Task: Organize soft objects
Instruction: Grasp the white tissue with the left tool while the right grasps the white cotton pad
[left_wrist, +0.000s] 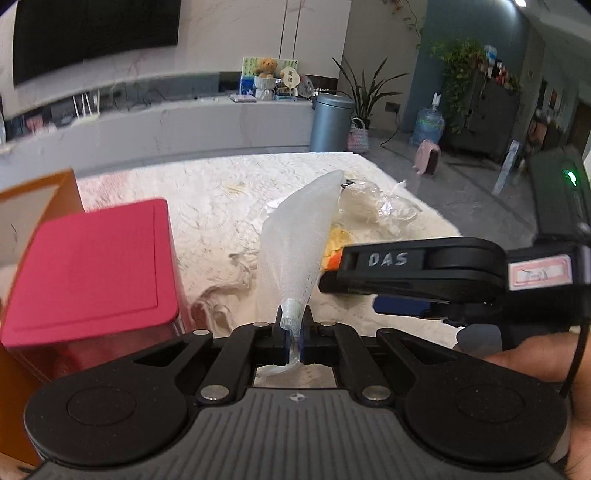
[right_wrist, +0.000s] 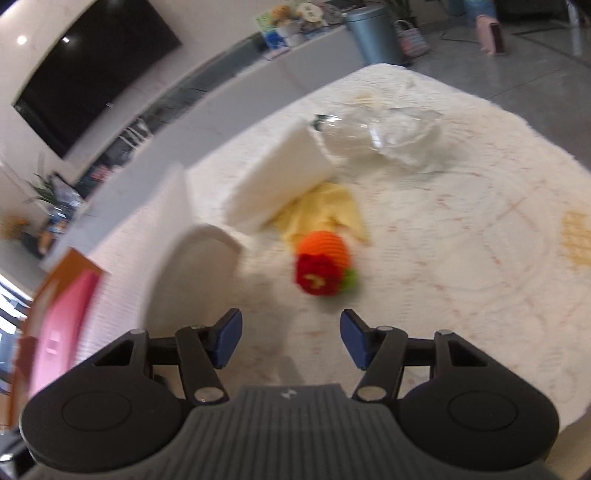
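My left gripper (left_wrist: 293, 334) is shut on the narrow end of a translucent white mesh sleeve (left_wrist: 299, 236), which rises as a cone above the cream fluffy rug (left_wrist: 207, 206). My right gripper (right_wrist: 291, 339) stands open with nothing between its blue pads (right_wrist: 227, 341). It also shows from the side in the left wrist view, right gripper (left_wrist: 351, 291), just right of the sleeve. Ahead of it lie an orange, red and green crocheted toy (right_wrist: 323, 264), a yellow cloth (right_wrist: 325, 216), a white foam block (right_wrist: 280, 177) and a crumpled clear plastic bag (right_wrist: 391, 136).
A pink lidded box (left_wrist: 88, 269) sits beside an orange carton (left_wrist: 37, 195) at the rug's left. A blurred pale shape (right_wrist: 188, 266) fills the left of the right wrist view. A grey bin (left_wrist: 330, 122) and a low grey bench (left_wrist: 184, 125) stand beyond the rug.
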